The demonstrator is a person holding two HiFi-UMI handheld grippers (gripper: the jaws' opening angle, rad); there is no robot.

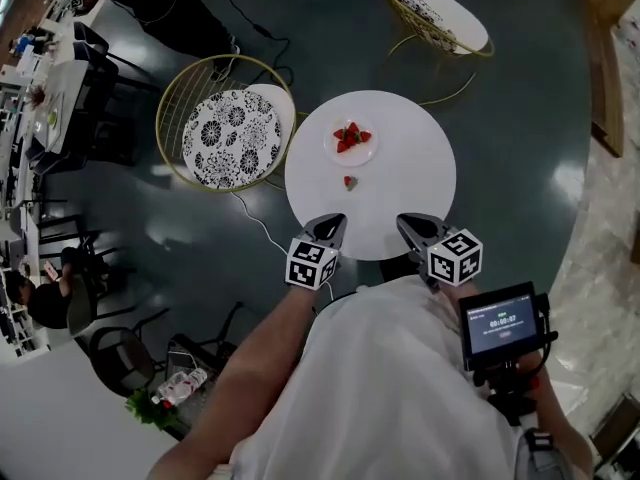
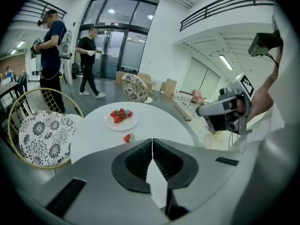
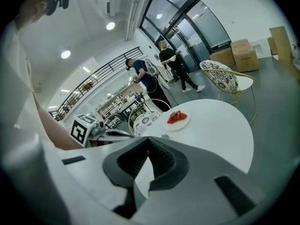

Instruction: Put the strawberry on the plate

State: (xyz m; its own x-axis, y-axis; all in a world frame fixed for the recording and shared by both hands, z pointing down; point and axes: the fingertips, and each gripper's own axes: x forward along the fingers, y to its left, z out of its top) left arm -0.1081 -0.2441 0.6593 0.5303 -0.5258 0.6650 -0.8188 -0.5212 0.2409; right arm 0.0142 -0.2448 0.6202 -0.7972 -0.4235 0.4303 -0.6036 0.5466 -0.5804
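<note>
Looking down in the head view, a lone strawberry (image 1: 349,182) lies on the round white counter (image 1: 410,168), just beside the plate (image 1: 352,160) of berries. The left gripper (image 1: 333,225) and right gripper (image 1: 404,224) hover at the near edge. In the left gripper view, the fingers (image 2: 138,159) are pressed together and empty. In the right gripper view, the fingers (image 3: 165,159) are likewise closed on nothing.

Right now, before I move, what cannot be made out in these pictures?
Count of berries on the plate: head view, too small, clumped.
Loose strawberry: right gripper view, nearly hidden behind its shut jaws.
Table near edge: head view, partly covered by left gripper and right gripper.
Screen text: head view, too small.
</note>
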